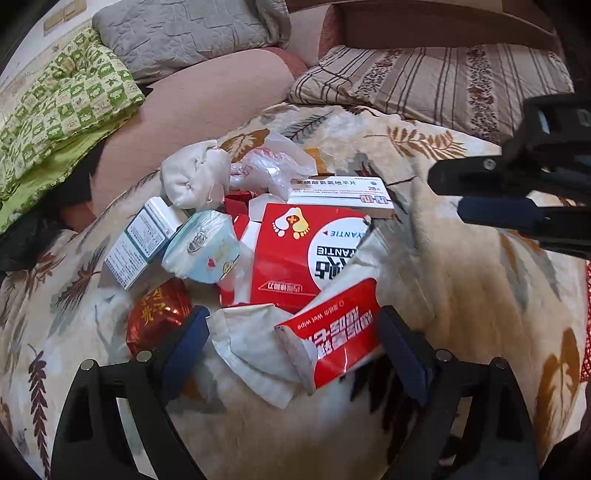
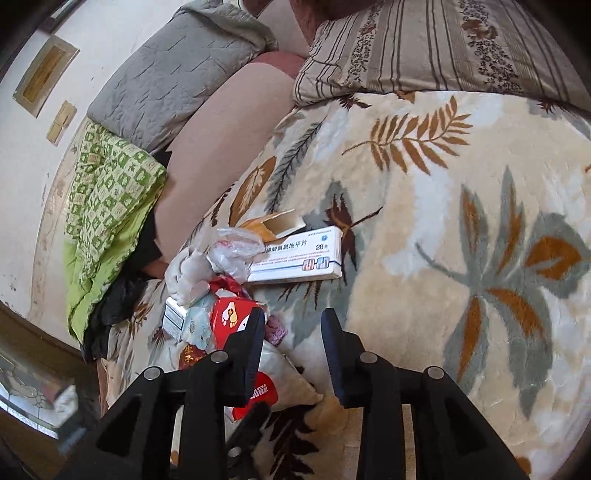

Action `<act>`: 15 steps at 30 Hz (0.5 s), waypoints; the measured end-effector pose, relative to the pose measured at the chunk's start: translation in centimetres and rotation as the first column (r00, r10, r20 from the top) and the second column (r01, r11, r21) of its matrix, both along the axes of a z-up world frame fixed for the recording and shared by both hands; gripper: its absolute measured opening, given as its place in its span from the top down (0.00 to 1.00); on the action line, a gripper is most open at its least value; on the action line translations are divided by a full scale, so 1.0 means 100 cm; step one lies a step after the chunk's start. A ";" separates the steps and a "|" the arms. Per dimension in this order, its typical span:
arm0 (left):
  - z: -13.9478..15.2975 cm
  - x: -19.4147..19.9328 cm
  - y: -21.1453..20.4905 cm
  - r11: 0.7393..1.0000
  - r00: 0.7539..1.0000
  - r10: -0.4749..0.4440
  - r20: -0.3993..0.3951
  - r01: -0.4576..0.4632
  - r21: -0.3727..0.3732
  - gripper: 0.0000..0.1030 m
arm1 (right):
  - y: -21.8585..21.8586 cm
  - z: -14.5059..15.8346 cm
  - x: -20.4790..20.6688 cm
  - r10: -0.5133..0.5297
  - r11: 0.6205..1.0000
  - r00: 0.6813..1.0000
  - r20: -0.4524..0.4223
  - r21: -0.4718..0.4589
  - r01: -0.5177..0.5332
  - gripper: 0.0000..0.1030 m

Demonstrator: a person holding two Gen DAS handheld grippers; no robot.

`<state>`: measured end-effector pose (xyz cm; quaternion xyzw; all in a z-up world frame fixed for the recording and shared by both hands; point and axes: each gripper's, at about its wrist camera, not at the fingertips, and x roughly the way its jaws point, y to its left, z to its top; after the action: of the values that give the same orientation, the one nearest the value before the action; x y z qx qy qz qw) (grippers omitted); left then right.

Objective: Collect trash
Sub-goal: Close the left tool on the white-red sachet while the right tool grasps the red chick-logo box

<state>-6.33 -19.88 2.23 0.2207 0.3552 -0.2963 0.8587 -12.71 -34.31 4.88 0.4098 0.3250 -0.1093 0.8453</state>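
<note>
A leaf-patterned fleece blanket covers a bed, with a striped pillow and a grey quilted pillow behind. In the left wrist view, the left claw stands wide apart around a red wet-wipe packet at the near edge of a trash pile holding a red foot-patch box, a white medicine box and a crumpled white cloth.

In the right wrist view, the right claw hangs apart and empty above the blanket, just right of the pile; the medicine box lies ahead.
</note>
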 end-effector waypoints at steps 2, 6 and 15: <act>0.002 0.003 0.003 1.000 1.000 0.004 0.001 -0.004 -0.019 0.37 | -0.001 -0.001 0.000 0.000 1.000 1.000 0.001 0.003 0.000 0.64; 0.014 0.008 0.018 0.996 0.999 -0.005 -0.037 0.002 -0.087 0.90 | -0.003 -0.002 0.000 0.002 1.000 1.000 0.001 0.004 -0.002 0.63; 0.027 0.031 0.082 0.958 0.969 0.025 -0.246 -0.093 -0.270 0.92 | -0.002 -0.018 0.015 0.053 0.992 0.998 0.026 0.114 -0.056 0.56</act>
<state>-3.22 -11.73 4.90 0.0491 0.4173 -0.3419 0.8406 -11.17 -34.49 3.13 0.4500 0.3320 -0.0624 0.8266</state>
